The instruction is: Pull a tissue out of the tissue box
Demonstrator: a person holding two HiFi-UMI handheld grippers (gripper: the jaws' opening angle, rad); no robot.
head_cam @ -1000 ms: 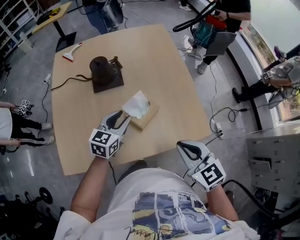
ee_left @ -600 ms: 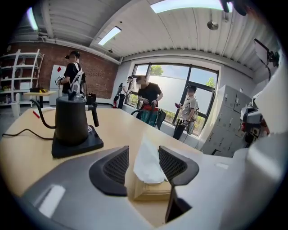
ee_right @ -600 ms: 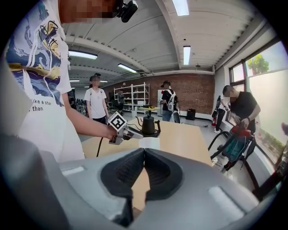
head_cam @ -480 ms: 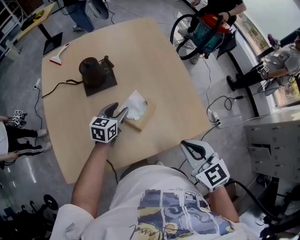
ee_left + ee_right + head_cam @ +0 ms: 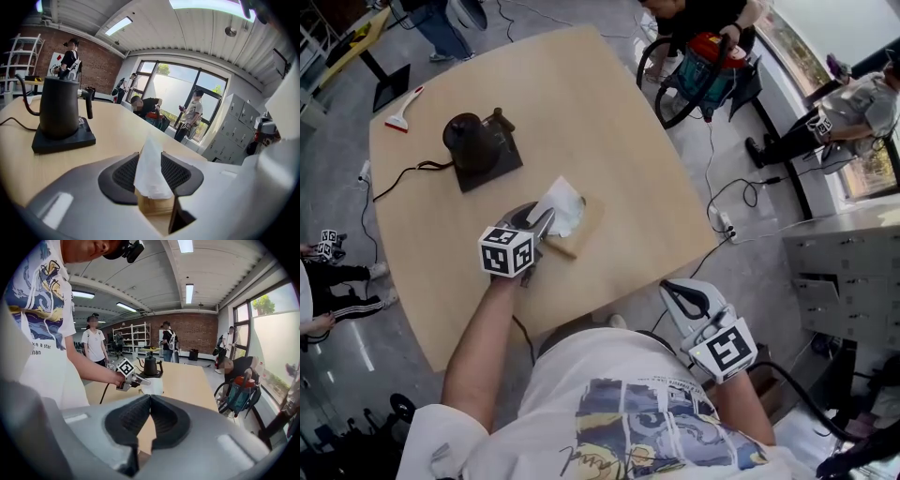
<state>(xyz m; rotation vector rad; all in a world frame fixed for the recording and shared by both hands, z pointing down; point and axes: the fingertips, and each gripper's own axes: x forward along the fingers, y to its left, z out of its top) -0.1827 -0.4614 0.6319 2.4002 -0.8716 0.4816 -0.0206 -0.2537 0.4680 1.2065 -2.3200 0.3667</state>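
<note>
Your left gripper (image 5: 546, 219) came in at the tissue box's (image 5: 587, 225) eight o'clock, jaws just closing, tissue (image 5: 151, 171) between them unpinched; right gripper (image 5: 671, 289) sat pinched together, empty.

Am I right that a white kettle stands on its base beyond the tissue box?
Not quite: the kettle is black, not white, as the left gripper view shows; it does stand on its base beyond the tissue box.

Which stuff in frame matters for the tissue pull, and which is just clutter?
In play: tissue, tissue box, left tool (jaws apart, have just been closing, tissue between them).
Lying about: kettle, scraper, vacuum, right tool (shut, empty).
</note>
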